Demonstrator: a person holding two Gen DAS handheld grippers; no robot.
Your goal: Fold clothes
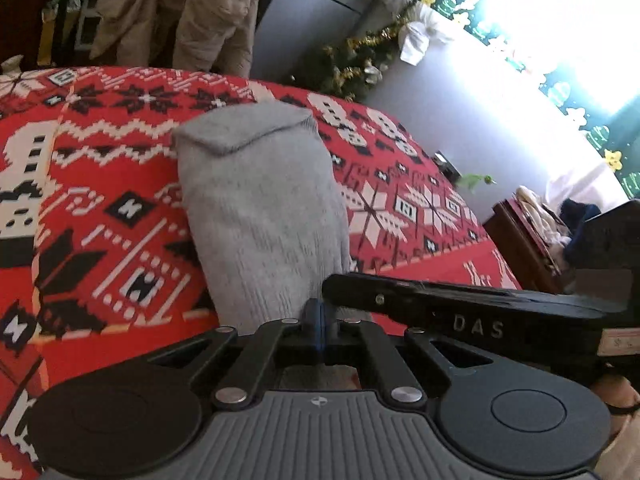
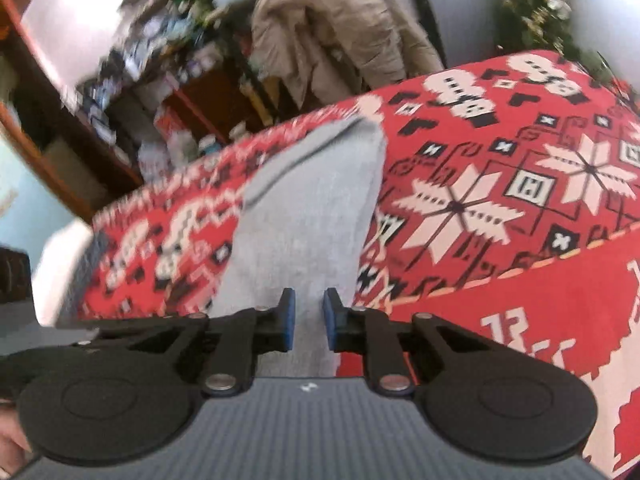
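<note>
A grey knitted sock (image 1: 256, 200) lies lengthwise on the red patterned blanket (image 1: 120, 208), its far end folded over. My left gripper (image 1: 319, 314) is shut on the sock's near end, blue pads pressed together with cloth bunched around them. The right gripper (image 1: 336, 286) reaches in side-on from the right, its tip just beside the left one. In the right wrist view the right gripper (image 2: 309, 316) stands open with a narrow gap over the near part of the sock (image 2: 308, 208). The grey cloth shows through the gap, and the blue pads (image 2: 289, 316) do not press on it.
The red blanket (image 2: 520, 184) covers a raised surface that drops off at the far edge. Behind it hangs a beige jacket (image 1: 192, 12), beside a decorated green tree (image 1: 352, 64). A wooden box (image 1: 524, 240) stands at the right, cluttered shelves (image 2: 152, 80) at the far left.
</note>
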